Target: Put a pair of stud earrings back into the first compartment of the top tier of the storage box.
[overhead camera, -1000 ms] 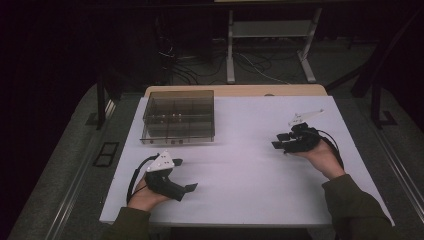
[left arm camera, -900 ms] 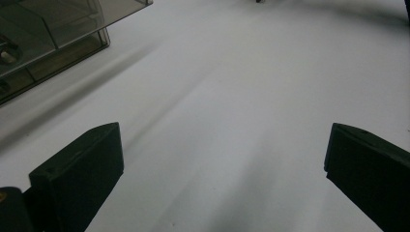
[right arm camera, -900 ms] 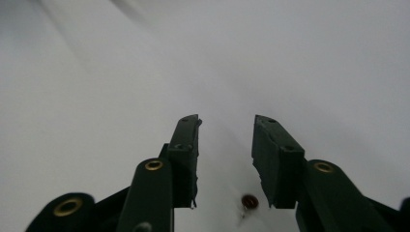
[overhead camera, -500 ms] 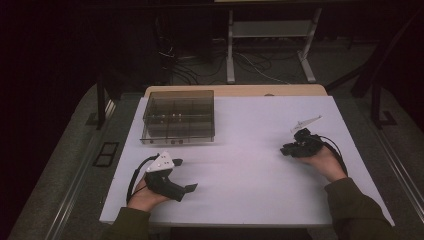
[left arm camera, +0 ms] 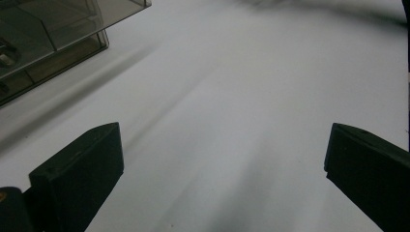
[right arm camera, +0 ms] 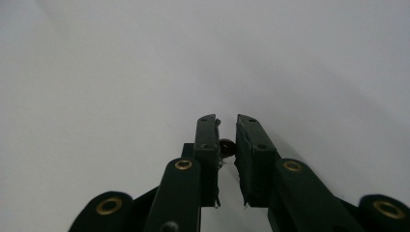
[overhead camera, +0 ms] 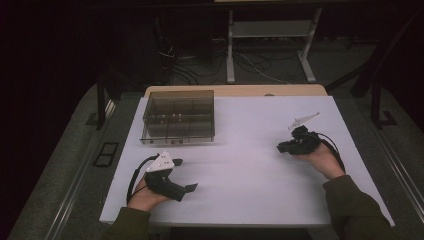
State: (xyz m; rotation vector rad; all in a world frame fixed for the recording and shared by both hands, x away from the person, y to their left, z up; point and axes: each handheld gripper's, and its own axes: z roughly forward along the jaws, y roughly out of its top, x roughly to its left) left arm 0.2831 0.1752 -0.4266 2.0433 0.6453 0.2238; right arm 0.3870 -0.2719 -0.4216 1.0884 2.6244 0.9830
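Observation:
My right gripper (right arm camera: 227, 120) points down at the white table (right arm camera: 96, 72). Its jaws have just been closing and now pinch a small dark round piece (right arm camera: 226, 146) between the pads; what the piece is I cannot tell. In the high view the right gripper (overhead camera: 282, 147) rests low at the table's right side, held by a hand. My left gripper (overhead camera: 186, 175) lies near the front left, its jaws wide open with nothing between them. In the left gripper view the left gripper (left arm camera: 225, 133) faces bare tabletop.
A smoky transparent compartment box (overhead camera: 178, 116) stands at the table's back left, with small parts in some cells; its corner box (left arm camera: 43, 38) shows ahead-left of the left gripper. Beyond the table's far edge are a metal stand (overhead camera: 270, 30) and cables on the floor.
The right gripper's jaws have narrowed and the hand has tipped slightly, shifting a little to the right. The left hand has stayed put.

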